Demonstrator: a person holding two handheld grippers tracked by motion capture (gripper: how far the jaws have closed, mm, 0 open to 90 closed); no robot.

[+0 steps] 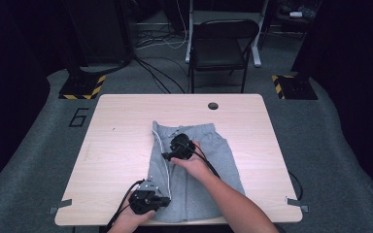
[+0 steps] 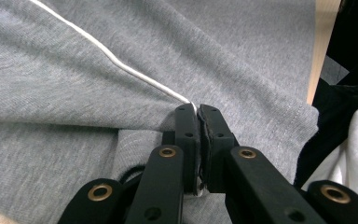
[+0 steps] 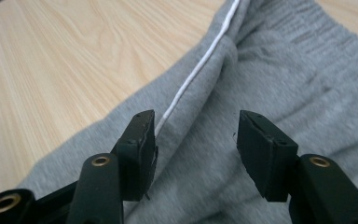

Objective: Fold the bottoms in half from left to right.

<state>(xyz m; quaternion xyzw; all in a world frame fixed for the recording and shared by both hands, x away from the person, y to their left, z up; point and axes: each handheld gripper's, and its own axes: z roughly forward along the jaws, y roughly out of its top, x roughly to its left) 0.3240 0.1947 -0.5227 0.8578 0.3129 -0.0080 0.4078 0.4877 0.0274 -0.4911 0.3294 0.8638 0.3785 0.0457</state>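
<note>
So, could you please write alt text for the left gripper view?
The left gripper has its black jaws shut on a fold of grey shorts, right beside their white side stripe. A strip of wooden table shows at upper right.

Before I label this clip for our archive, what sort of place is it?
Probably a lab or recording studio: a lone wooden table on grey carpet, hazard-striped stand bases, loose floor cables, and a folding chair behind.

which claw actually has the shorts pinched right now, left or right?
The left claw: its jaws are shut on a fold of the grey shorts by the white stripe. The right claw stands open over the cloth, gripping nothing.
</note>
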